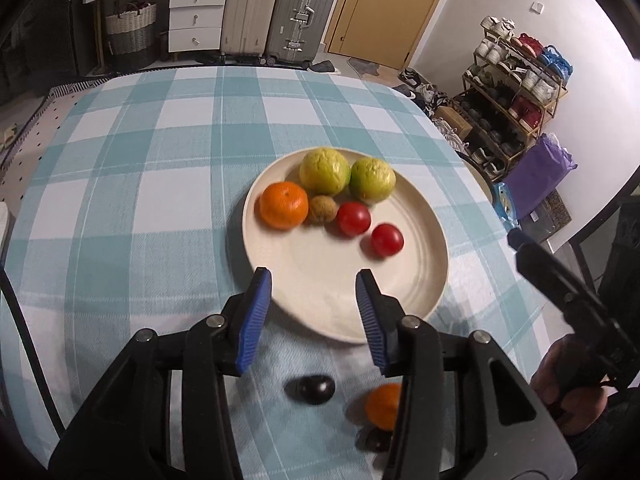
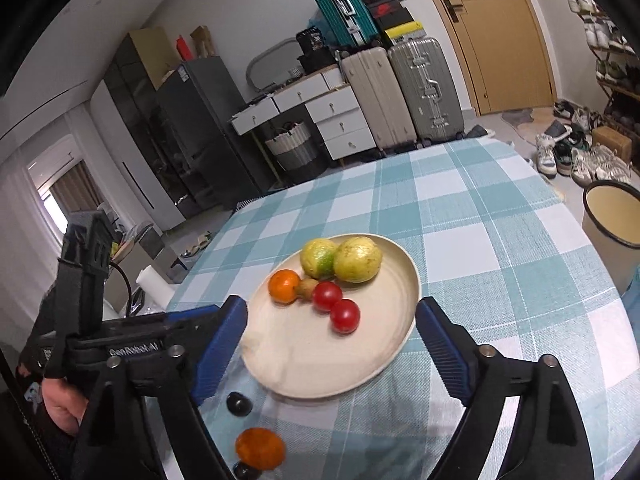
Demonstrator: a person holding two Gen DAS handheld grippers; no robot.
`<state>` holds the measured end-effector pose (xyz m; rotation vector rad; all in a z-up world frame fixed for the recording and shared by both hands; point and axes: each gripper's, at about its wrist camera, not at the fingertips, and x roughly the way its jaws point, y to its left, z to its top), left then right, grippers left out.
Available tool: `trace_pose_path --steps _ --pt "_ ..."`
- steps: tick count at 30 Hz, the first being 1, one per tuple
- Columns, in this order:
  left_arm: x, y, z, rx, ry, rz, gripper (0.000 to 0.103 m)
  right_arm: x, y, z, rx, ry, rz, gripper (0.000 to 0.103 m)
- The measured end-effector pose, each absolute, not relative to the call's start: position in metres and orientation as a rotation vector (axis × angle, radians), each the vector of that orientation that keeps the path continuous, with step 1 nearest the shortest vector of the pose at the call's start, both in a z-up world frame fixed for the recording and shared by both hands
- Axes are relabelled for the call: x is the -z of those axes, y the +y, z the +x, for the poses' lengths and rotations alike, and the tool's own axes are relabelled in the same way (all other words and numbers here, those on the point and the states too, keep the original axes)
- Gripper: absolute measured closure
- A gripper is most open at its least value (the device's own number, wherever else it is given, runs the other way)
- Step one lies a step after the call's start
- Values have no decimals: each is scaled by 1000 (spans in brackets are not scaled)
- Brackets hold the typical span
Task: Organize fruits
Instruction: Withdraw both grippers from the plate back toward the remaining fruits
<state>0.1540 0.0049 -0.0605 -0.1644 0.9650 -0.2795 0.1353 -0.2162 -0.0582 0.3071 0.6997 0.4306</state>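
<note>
Checked-cloth table (image 1: 160, 152) w/ cream plate (image 1: 320, 304), dark plum (image 1: 310, 389) & orange (image 1: 384, 404) on cloth

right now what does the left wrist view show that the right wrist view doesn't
Only the left wrist view: a purple bag by a loaded shoe rack.

Only the right wrist view: a dark fridge, a teal suitcase stacked high, and a cream bin beside the table.

Both: the plate carrying two green fruits, an orange, a small brown fruit and two red ones; a second orange and a dark fruit on the checked cloth; two upright suitcases and white drawers.
</note>
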Motion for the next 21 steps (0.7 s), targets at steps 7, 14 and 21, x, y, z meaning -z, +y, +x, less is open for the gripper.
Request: trace_pose_path --steps 7,14,21 --pt "62 11 125 251 953 -166 41 49 -203 111 -463 665 251 5" --pt "56 6 97 256 902 -97 19 50 -196 92 -472 676 222 2" --pt "56 6 73 255 897 -95 14 54 -193 72 -477 688 205 0"
